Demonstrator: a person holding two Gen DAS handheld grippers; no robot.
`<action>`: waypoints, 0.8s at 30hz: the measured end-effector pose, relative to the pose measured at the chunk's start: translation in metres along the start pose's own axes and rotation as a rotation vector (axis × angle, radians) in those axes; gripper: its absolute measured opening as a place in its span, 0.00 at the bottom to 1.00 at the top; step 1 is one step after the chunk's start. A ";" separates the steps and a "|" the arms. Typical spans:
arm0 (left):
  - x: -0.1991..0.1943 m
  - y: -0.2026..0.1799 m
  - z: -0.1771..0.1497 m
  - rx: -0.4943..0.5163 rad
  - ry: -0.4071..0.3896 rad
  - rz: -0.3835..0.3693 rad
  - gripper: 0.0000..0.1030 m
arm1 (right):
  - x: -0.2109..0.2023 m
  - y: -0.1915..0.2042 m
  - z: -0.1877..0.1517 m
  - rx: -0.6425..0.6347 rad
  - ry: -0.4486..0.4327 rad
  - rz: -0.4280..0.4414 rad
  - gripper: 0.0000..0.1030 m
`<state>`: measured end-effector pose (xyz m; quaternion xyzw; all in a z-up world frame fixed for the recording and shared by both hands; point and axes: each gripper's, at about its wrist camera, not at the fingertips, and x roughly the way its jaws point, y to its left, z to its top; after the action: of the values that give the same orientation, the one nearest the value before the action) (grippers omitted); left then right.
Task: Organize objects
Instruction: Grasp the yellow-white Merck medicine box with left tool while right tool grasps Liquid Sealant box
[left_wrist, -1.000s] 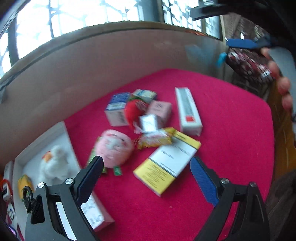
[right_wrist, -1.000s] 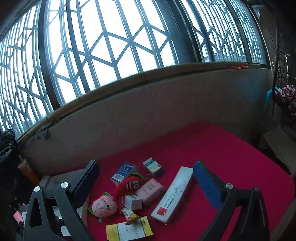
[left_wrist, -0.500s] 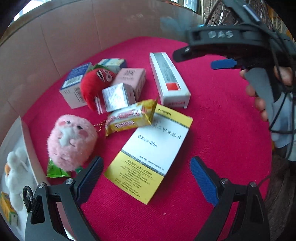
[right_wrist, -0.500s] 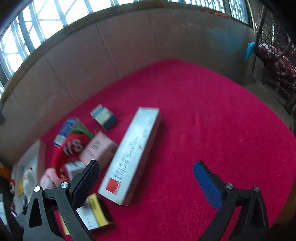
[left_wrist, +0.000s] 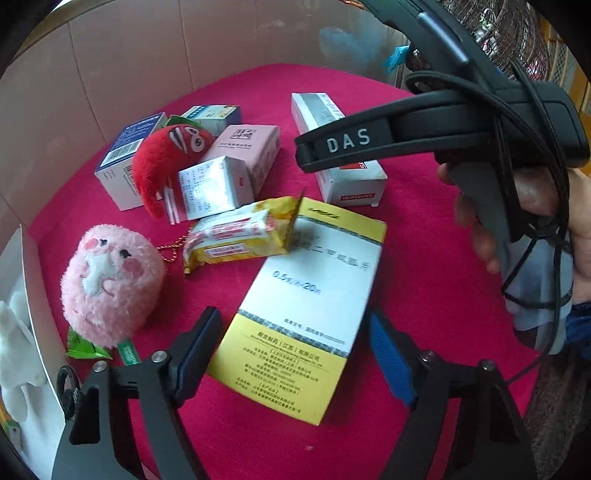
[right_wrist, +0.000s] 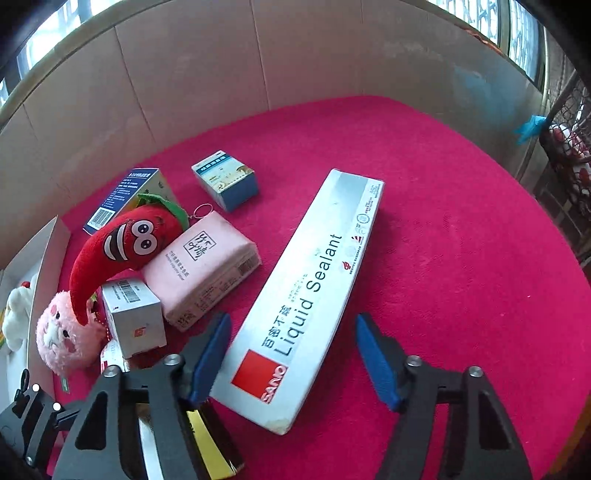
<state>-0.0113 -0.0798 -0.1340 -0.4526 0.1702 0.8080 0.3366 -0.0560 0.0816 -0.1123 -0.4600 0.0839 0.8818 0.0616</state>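
Yellow box (left_wrist: 306, 310) now sits between the narrowed left claw (left_wrist: 295, 354).

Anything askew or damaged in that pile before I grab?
Nothing spilled. The yellow snack packet lies tilted, overlapping the yellow-and-white medicine box. The red chili plush is draped across several boxes. The Liquid Sealant box has a scuffed near corner.

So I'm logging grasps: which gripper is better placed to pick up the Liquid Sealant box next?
Right. The right gripper is open with its fingers straddling the near end of the Liquid Sealant box. The left gripper is open around the yellow and white box instead.
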 end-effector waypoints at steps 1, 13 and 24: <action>-0.001 -0.002 0.000 -0.010 -0.001 -0.008 0.77 | -0.002 -0.005 -0.002 0.008 0.003 0.007 0.67; 0.003 -0.028 0.001 -0.114 -0.036 -0.009 0.76 | -0.003 -0.026 -0.007 -0.009 -0.001 0.015 0.66; -0.013 -0.027 -0.013 -0.196 -0.096 -0.006 0.56 | -0.025 -0.055 -0.026 0.046 -0.066 0.047 0.46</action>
<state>0.0207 -0.0734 -0.1290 -0.4445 0.0726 0.8406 0.3010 -0.0104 0.1287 -0.1115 -0.4270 0.1129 0.8956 0.0541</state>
